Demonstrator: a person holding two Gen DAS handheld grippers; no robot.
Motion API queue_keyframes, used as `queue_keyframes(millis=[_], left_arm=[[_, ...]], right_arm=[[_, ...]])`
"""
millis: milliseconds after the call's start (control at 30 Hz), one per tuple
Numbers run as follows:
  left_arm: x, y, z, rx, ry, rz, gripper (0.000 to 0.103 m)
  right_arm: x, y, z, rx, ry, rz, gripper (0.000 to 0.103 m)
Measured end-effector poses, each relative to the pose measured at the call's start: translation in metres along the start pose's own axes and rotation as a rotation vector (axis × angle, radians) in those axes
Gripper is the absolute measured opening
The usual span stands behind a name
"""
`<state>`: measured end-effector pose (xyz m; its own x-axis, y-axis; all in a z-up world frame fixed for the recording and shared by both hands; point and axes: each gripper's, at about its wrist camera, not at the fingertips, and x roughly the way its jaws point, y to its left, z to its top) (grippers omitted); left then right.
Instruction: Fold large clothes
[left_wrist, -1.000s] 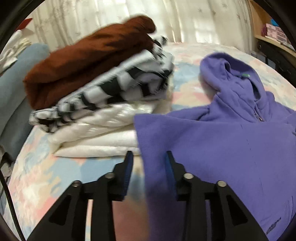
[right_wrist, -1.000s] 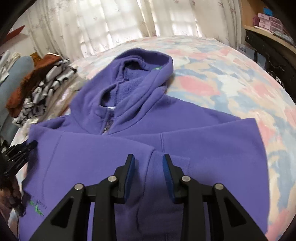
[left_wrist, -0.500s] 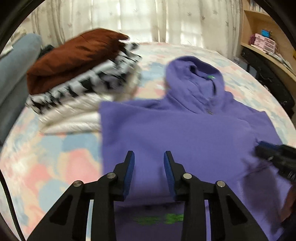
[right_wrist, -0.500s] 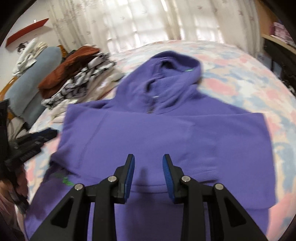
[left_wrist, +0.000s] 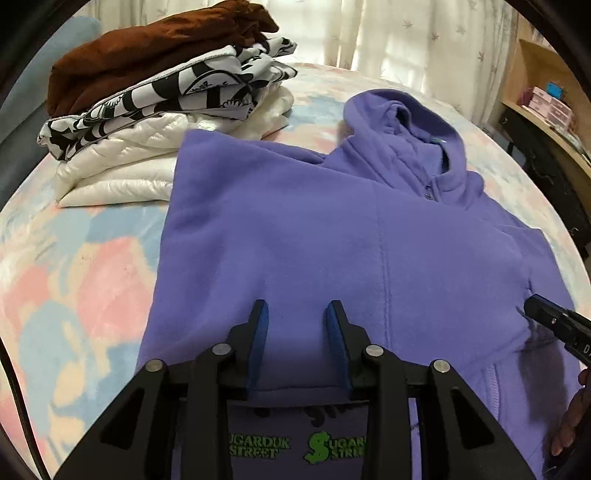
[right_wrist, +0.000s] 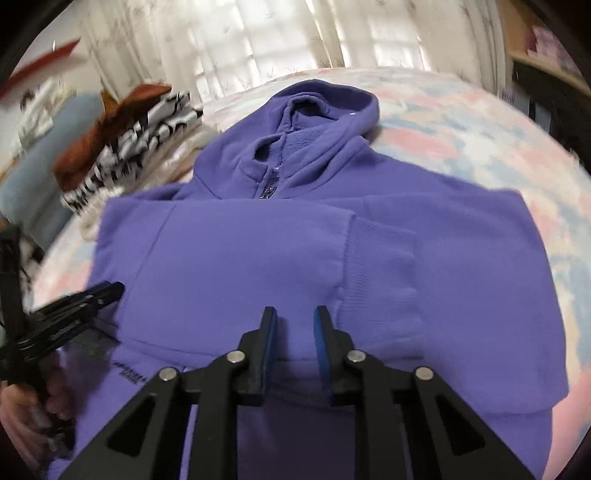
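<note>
A purple zip hoodie (left_wrist: 332, 240) lies flat on the bed, hood away from me and sleeves folded in over the chest (right_wrist: 295, 240). Green lettering (left_wrist: 295, 450) shows on its near part. My left gripper (left_wrist: 297, 306) hovers over the hoodie's lower left area with its jaws apart; purple fabric shows through the gap, not pinched. My right gripper (right_wrist: 295, 312) is over the lower middle, beside a ribbed cuff (right_wrist: 376, 266). Its jaws are closing, with fabric seen between them but no pad pressing on it. Each gripper shows at the edge of the other's view (left_wrist: 539, 306) (right_wrist: 107, 291).
A stack of folded clothes (left_wrist: 166, 110) (brown, black-and-white, white) sits at the hoodie's far left on the pastel bedsheet (left_wrist: 74, 277). A blue-grey cushion (right_wrist: 37, 155) lies beyond it. Curtains (left_wrist: 388, 37) hang behind the bed; a wooden shelf (left_wrist: 546, 110) stands on the right.
Both grippers have come back toward the hoodie's near edge; the left one swung from beside the clothes stack to over the hoodie. The right jaws have narrowed.
</note>
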<state>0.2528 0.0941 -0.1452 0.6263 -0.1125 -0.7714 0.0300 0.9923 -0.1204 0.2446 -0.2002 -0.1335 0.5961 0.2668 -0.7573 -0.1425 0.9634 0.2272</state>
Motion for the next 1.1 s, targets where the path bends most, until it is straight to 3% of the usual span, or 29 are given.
queue_keyframes(millis=[67, 133, 300, 367, 533, 733, 800, 933, 1100], left_arm=[[-0.008, -0.002, -0.002, 0.006, -0.005, -0.023, 0.057], [-0.022, -0.006, -0.007, -0.007, -0.032, -0.046, 0.072], [-0.072, -0.017, -0.025, 0.034, -0.109, -0.013, 0.073], [-0.096, -0.019, -0.037, 0.04, -0.141, -0.001, 0.08], [-0.148, -0.018, -0.056, 0.049, -0.186, 0.042, 0.083], [-0.207, -0.016, -0.075, 0.052, -0.25, 0.08, 0.089], [-0.223, -0.014, -0.078, 0.048, -0.257, 0.084, 0.09], [-0.253, -0.011, -0.086, 0.044, -0.264, 0.144, 0.09], [-0.284, 0.001, -0.102, -0.013, -0.252, 0.144, 0.091]], right_arm=[[-0.012, 0.0, -0.003, 0.01, -0.016, 0.004, 0.022], [-0.019, 0.001, -0.004, 0.018, -0.029, -0.032, 0.026], [-0.043, 0.004, -0.014, 0.078, -0.045, -0.026, 0.03], [-0.053, 0.008, -0.022, 0.086, -0.044, -0.016, 0.031], [-0.085, 0.033, -0.047, 0.05, -0.056, 0.01, 0.039], [-0.127, 0.057, -0.067, -0.004, -0.08, 0.034, 0.039], [-0.145, 0.063, -0.071, -0.018, -0.105, 0.033, 0.041], [-0.178, 0.074, -0.077, -0.03, -0.163, 0.046, 0.057], [-0.217, 0.084, -0.086, -0.025, -0.22, 0.078, 0.057]])
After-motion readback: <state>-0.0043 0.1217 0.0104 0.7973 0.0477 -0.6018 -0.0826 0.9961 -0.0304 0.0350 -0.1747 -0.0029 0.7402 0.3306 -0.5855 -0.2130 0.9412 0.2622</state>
